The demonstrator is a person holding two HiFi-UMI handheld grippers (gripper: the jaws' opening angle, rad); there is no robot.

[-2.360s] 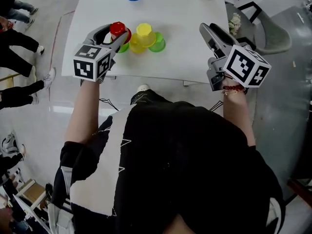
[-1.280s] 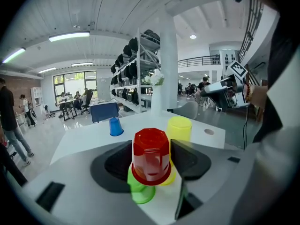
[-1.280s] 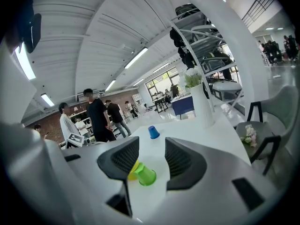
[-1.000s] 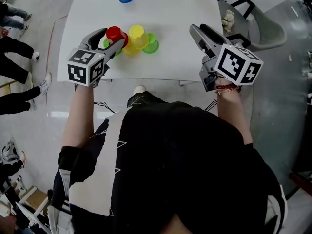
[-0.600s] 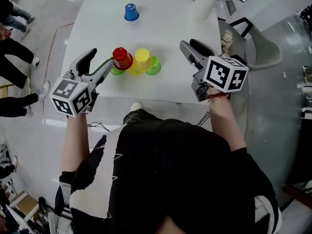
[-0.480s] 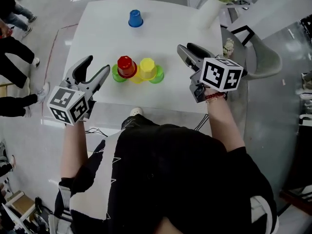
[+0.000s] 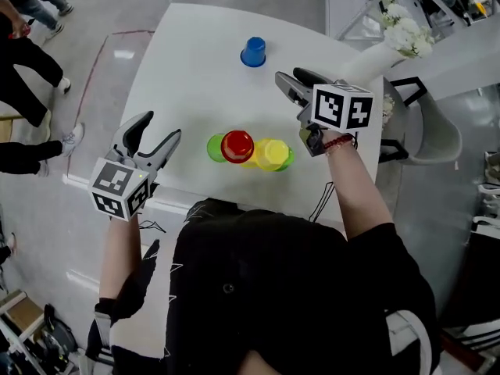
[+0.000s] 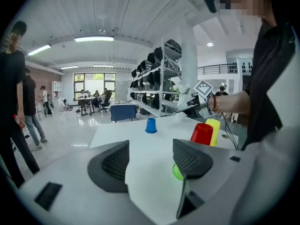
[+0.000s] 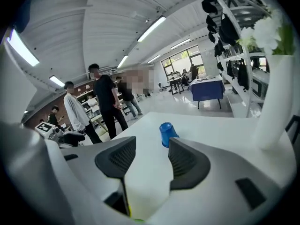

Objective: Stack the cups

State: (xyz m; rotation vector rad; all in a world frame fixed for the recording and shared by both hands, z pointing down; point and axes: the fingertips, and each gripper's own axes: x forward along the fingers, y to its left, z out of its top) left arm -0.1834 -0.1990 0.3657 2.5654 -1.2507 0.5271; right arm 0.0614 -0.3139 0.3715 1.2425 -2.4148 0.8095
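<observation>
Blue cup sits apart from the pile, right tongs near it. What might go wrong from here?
1. The right tongs are opening, empty; coming in off-centre, they might knock the upside-down blue cup over or slide it across the table.
2. The red cup and yellow cup perch on the green cups; setting another on top may topple them.

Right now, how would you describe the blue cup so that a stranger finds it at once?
Start at the white table. Near its far side a blue cup stands upside down, alone. The red cup, yellow cup and green cups crowd together toward the near edge; this is the only blue one, apart from them.
</observation>
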